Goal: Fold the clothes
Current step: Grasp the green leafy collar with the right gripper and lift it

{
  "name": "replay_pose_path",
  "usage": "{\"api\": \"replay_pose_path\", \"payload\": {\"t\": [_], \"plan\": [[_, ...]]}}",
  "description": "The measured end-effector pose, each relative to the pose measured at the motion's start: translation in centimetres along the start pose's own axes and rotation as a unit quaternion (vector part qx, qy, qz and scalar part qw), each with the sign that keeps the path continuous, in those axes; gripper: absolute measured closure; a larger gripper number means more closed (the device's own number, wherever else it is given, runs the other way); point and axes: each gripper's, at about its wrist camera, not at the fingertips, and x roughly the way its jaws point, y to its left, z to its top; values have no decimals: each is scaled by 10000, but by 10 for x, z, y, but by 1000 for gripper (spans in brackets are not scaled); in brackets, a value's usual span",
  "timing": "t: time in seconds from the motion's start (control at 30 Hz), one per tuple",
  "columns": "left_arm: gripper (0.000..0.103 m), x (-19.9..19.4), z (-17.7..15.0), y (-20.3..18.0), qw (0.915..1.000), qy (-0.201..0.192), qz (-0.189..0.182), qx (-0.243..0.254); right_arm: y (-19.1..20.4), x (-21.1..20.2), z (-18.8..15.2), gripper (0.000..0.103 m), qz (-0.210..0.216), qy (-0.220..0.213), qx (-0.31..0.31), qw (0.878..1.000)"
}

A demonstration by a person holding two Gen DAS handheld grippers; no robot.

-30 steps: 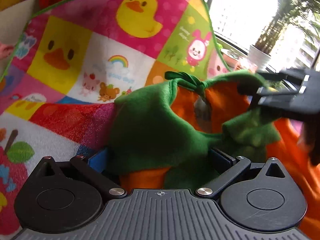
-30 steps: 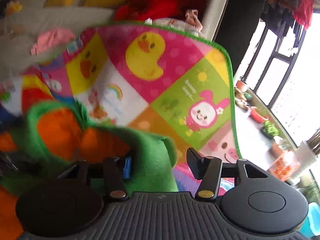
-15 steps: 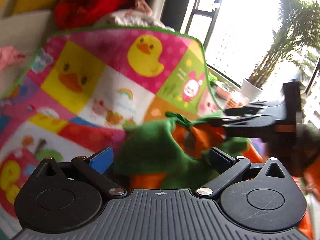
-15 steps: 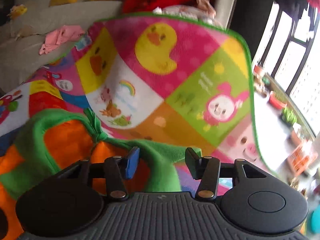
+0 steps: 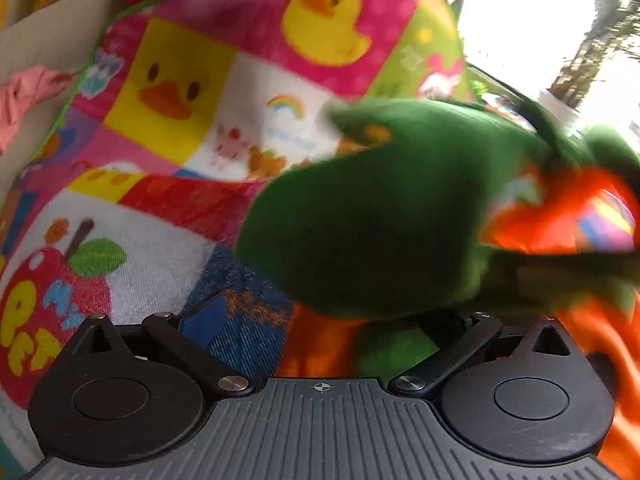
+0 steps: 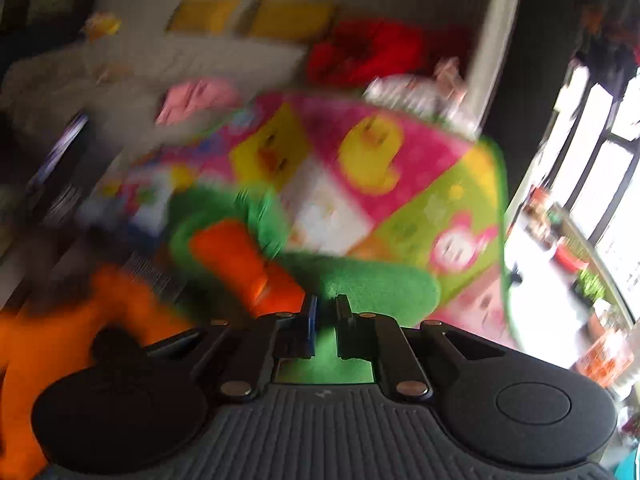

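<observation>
A green and orange fleece garment [image 5: 360,220] lies over the colourful play mat [image 5: 200,120], blurred by motion. My left gripper [image 5: 320,320] is open, its fingers wide apart, with the garment's green edge hanging just over and between them. In the right wrist view my right gripper [image 6: 325,312] is shut on the garment's green edge [image 6: 360,284], lifted above the mat [image 6: 360,180]. The orange lining [image 6: 236,256] shows to the left.
A pale sofa [image 6: 120,68] with yellow cushions [image 6: 288,20], a red garment [image 6: 368,48] and a pink garment [image 6: 196,96] lies behind the mat. A window with plants [image 6: 592,280] is at the right.
My right gripper closed on the garment's green edge and lifted it. The garment swung up and to the right in the left wrist view. My left gripper stayed open.
</observation>
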Motion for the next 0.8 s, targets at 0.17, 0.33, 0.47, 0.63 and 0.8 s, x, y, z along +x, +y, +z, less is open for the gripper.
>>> {"api": "replay_pose_path", "payload": {"t": [0.17,0.33,0.47,0.63,0.8], "plan": [[0,-35,-3,3,9999,-65,-28,157,34,19,-53,95,259,667,-224,9972],[0,-100,-3,3,9982,-395,-315,316,36,18,-54,94,257,493,-241,9982],[0,-137,12,-14,9926,-917,-753,244,38,13,-54,94,232,461,-239,9984],[0,-90,21,-48,9954,-766,-154,557,36,10,-58,94,51,501,-329,9982],[0,-30,-6,-43,9974,-65,285,665,22,-11,-51,88,-144,357,-223,9990]]}}
